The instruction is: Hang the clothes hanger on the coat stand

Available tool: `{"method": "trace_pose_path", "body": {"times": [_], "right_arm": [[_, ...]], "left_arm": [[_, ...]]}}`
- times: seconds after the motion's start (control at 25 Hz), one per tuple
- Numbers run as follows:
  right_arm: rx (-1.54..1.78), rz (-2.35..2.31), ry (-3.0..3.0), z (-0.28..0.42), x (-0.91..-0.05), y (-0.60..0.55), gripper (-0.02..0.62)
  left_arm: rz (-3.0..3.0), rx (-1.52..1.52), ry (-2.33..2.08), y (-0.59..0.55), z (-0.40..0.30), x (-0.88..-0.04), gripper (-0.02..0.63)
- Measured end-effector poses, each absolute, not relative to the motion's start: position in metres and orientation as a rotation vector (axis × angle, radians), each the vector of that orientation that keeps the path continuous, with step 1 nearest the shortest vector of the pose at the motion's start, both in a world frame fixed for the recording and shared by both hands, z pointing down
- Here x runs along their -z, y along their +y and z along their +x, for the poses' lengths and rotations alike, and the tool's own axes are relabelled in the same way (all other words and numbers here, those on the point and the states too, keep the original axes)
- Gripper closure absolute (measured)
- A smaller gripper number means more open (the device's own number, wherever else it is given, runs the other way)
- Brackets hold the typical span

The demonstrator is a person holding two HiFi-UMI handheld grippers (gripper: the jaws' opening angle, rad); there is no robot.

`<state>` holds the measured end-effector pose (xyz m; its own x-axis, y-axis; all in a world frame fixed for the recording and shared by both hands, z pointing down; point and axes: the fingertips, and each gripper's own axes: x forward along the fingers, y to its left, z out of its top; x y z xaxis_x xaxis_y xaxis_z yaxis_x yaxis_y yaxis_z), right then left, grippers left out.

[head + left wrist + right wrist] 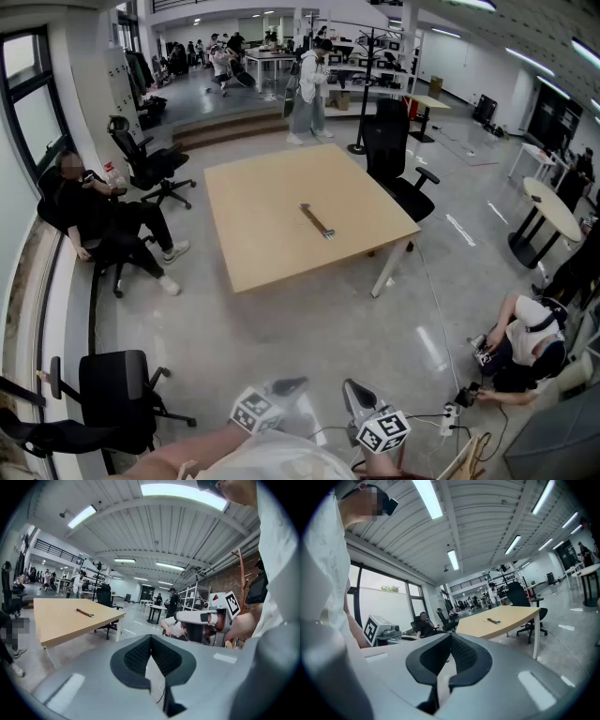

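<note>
A large square table point(262, 202) is seen far ahead across the floor, with space around it so that it can be approached. A wooden pegged stand point(241, 576), judged to be the coat stand, is glimpsed close on the right in the left gripper view. The left gripper point(286, 386) and right gripper point(357, 395) are held near the body, side by side. The jaws of both are pressed together with nothing between them, as nothing is picked up yet. The clothes hanger point(317, 221) is laid flat near the table's middle, well apart from both grippers.
</note>
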<state>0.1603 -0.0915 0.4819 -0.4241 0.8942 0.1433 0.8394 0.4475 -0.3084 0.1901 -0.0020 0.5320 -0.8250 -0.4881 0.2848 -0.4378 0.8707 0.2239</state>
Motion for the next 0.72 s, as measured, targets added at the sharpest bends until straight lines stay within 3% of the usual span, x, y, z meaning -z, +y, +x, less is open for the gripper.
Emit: {"method": "trace_pose_path", "body": {"times": [0.72], "right_arm": [[-0.212,-1.481,-2.41,0.132,-0.484,0.029,0.581]], "left_arm": [[0.631,0.302,-2.736,0.124,0.17,-0.531,0.604]]}}
